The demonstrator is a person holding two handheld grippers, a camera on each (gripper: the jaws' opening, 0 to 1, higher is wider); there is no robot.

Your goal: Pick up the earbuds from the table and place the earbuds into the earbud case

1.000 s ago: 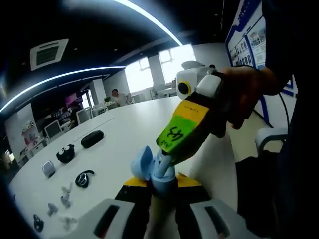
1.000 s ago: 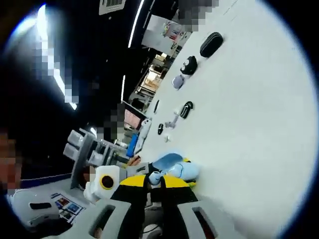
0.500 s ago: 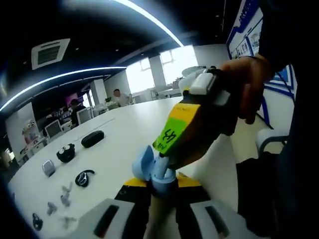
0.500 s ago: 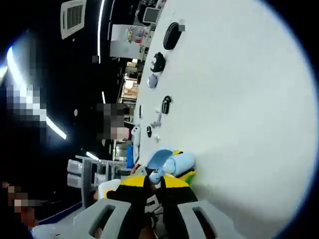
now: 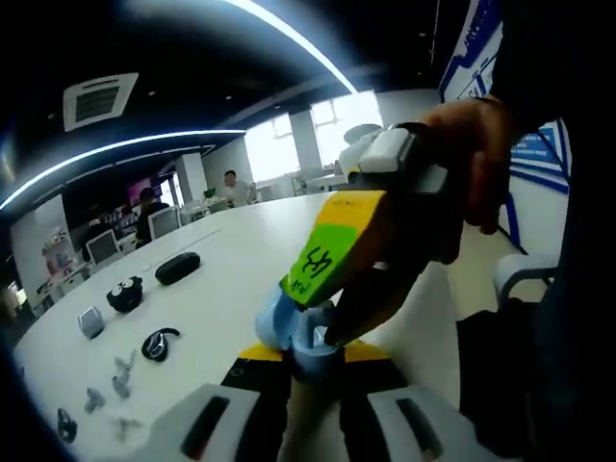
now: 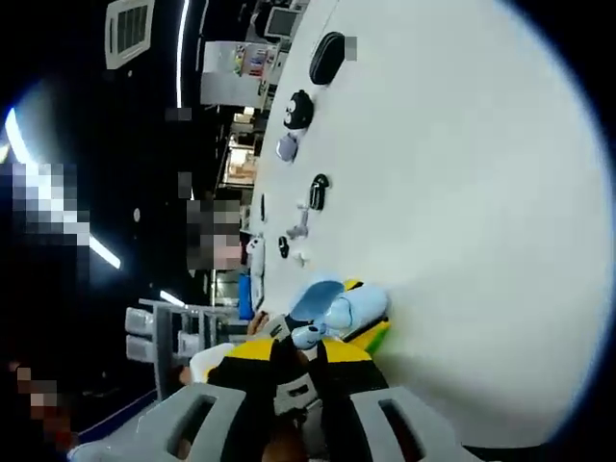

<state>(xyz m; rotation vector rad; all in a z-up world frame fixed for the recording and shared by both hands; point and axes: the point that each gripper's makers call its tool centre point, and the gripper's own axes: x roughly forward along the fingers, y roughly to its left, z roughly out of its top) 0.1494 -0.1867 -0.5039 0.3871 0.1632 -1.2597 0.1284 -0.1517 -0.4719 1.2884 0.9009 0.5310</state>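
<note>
While gripping the open light-blue earbud case (image 5: 289,325) in the closed left gripper (image 5: 300,371), holding it off the white table (image 5: 241,269) near its edge. Right gripper (image 6: 296,354) pinched shut on a pale blue earbud (image 6: 306,336), poised at the case mouth. Judged mid-task: insertion not yet finished. Further earbuds (image 5: 108,385) and small cases (image 5: 178,267) lying along the table's far edge.

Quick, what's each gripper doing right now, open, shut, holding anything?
Left gripper: shut on the open blue earbud case.
Right gripper: shut on a blue earbud, right at the case.
</note>
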